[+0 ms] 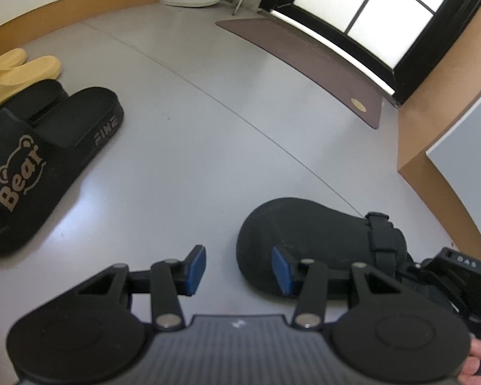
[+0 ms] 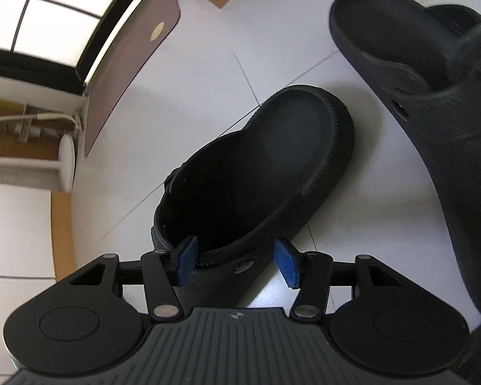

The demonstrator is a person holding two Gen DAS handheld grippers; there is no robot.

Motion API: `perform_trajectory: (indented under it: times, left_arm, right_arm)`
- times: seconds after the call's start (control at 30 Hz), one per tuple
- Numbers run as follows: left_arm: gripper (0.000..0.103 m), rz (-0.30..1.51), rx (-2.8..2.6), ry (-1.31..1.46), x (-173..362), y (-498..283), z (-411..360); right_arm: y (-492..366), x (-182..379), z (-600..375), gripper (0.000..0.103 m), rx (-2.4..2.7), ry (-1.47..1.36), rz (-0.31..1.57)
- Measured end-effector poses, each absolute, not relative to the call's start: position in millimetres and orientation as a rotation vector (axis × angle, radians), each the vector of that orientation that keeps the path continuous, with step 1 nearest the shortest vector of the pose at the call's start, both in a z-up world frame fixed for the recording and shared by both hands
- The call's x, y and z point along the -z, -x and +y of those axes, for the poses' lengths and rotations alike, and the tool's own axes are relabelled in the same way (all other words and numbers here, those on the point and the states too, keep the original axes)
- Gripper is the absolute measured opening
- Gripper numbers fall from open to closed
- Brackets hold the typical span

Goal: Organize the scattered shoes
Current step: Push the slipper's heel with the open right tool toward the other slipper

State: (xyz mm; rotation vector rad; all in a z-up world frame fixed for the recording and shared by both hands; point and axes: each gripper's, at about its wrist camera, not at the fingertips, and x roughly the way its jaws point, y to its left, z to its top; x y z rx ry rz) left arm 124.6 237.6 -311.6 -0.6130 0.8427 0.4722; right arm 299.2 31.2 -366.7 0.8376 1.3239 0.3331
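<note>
Two black clogs matter here. The nearer clog [image 2: 256,173] lies on the grey floor [image 2: 208,64] with its heel rim between the spread pads of the right gripper [image 2: 237,263], apparently not yet pinched. A shallow bite could let it slip. The left gripper [image 1: 239,269] hangs spread and empty. Farther off, the second clog [image 2: 433,73] sits apart, unpaired.
</note>
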Motion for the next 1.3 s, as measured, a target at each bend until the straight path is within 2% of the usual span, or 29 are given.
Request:
perform_trajectory:
  times: [0.63, 0.73, 0.8, 0.93, 0.97, 1.03, 1.07, 1.1, 1.17, 1.3]
  left_arm:
    - [0.049, 0.854, -0.467, 0.609, 315, -124, 236]
    - [0.049, 0.856, -0.466, 0.611, 316, -123, 237]
    - [0.048, 0.856, -0.464, 0.612, 316, -123, 237]
    - [0.048, 0.853, -0.46, 0.613, 315, -123, 235]
    - [0.048, 0.852, -0.46, 0.613, 314, -123, 235]
    - [0.048, 0.85, -0.46, 0.613, 313, -124, 235]
    - [0.048, 0.849, -0.46, 0.613, 313, -124, 235]
    - [0.048, 0.848, -0.46, 0.613, 313, -124, 234]
    - [0.048, 0.845, -0.46, 0.613, 312, -124, 234]
    - [0.048, 0.844, -0.465, 0.611, 312, -124, 235]
  right_arm:
    - [-319, 347, 28, 0.038, -0.422, -0.686, 1.211]
    - [-318, 343, 23, 0.033, -0.409, -0.666, 1.174]
    - [-318, 337, 21, 0.022, -0.397, -0.655, 1.132]
    - [-319, 330, 16, 0.018, -0.396, -0.66, 1.103]
    - [-320, 325, 14, 0.021, -0.393, -0.655, 1.089]
    - [-319, 321, 11, 0.045, -0.388, -0.657, 1.084]
    - [-318, 317, 10, 0.07, -0.394, -0.662, 1.077]
    - [-316, 314, 11, 0.085, -0.4, -0.66, 1.063]
    - [-314, 311, 17, 0.092, -0.404, -0.624, 1.052]
    - [-310, 318, 32, 0.092, -0.431, -0.557, 1.115]
